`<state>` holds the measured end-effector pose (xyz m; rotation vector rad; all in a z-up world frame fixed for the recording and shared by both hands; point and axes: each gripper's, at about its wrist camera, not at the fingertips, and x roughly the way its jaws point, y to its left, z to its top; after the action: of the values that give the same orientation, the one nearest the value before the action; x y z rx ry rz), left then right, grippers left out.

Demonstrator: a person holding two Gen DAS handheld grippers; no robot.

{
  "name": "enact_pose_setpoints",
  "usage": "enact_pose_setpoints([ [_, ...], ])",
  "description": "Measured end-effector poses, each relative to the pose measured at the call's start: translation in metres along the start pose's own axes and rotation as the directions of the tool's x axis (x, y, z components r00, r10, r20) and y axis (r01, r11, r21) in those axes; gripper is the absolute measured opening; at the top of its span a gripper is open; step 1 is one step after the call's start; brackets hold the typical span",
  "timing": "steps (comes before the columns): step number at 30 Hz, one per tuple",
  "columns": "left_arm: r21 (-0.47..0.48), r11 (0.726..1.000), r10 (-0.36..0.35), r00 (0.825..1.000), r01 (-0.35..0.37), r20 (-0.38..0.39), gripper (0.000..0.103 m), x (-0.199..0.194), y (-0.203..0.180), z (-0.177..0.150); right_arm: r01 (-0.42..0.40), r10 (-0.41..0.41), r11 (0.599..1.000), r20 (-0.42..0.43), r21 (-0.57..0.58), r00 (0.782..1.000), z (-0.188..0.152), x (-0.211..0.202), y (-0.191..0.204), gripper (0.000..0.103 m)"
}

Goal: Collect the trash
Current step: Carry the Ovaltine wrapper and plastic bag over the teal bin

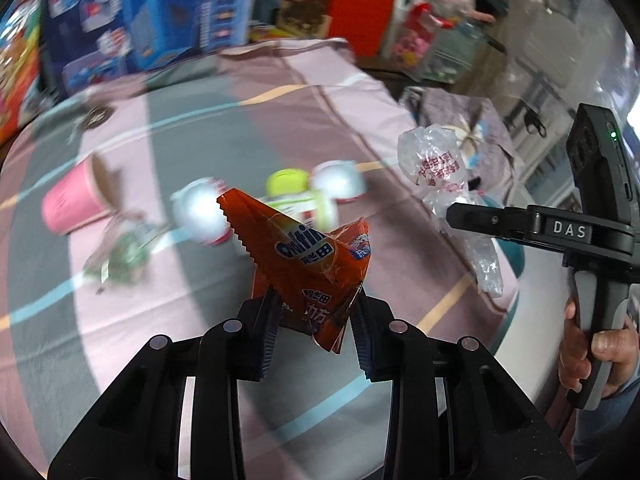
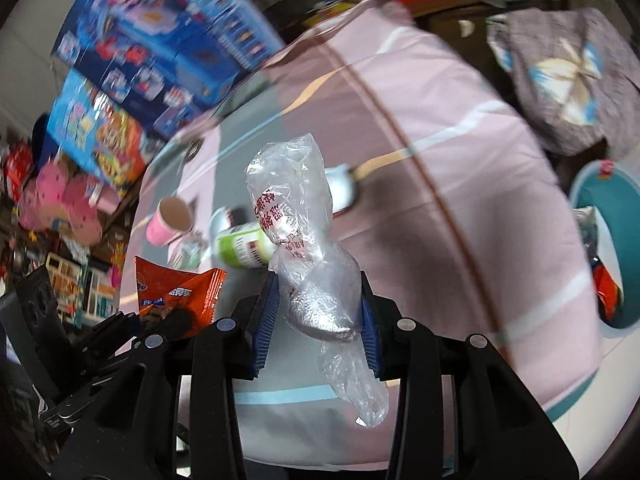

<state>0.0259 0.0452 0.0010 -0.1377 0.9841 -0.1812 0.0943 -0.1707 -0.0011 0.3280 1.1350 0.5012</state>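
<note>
Trash is being gathered off a bed spread with a pink and grey sheet [image 1: 280, 92], and both grippers are carrying a piece of it above the bedding. The left gripper [image 1: 316, 320] is holding an orange snack wrapper [image 1: 304, 256] — its jaws are clamped on the wrapper's lower end, and the serrated edge is sticking up and away from the fingers. The right gripper [image 2: 318, 308] is pinching a crumpled clear plastic bag [image 2: 296, 208] with red print; the jaws are closed on a bunched, silvery knot of it, one loose tail is standing up and another is dangling below. In the left wrist view a hand [image 1: 600, 348] is wrapped around the right gripper's handle.

More litter is lying on the sheet, blurred: a pink paper cup [image 1: 76, 200] tipped on its side, a crinkled green-and-clear wrapper [image 1: 120, 256] just beside it, a small bottle with a lime-green cap [image 1: 300, 196], and two white round containers with red trim, one [image 1: 202, 216] to each side [image 1: 340, 182] of the bottle.

A teal-and-white bin [image 2: 608, 248] is standing off the bed's edge on the right of the right wrist view, with something orange-red inside. Colourful toy boxes [image 2: 160, 40] are stacked beyond the far side of the bed.
</note>
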Motion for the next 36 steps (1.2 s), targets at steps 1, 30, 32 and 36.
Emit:
enact_pose_setpoints([
  [1,0.018,1.0,-0.011,1.0,0.011,-0.003,0.033,0.004,-0.01,0.005,0.001,-0.002,1.0,0.01,0.012,1.0,0.001,-0.005,-0.008,0.036],
  [30,0.423,0.859,-0.192,0.947,0.288,-0.256,0.034,0.162,-0.301,0.074,0.102,-0.214,0.874,0.188,0.475,0.959,-0.006,-0.127,-0.285,0.037],
  [32,0.434,0.849,-0.192,0.941,0.302,-0.278,0.034,0.174,-0.313,0.072,0.105,-0.217,0.869,0.181,0.484,0.959,-0.006,-0.126,-0.291,0.037],
  [36,0.439,0.838,-0.192,0.929,0.324,-0.317,0.036,0.193,-0.331,0.066,0.108,-0.222,0.856,0.17,0.505,0.96,-0.009,-0.125,-0.303,0.037],
])
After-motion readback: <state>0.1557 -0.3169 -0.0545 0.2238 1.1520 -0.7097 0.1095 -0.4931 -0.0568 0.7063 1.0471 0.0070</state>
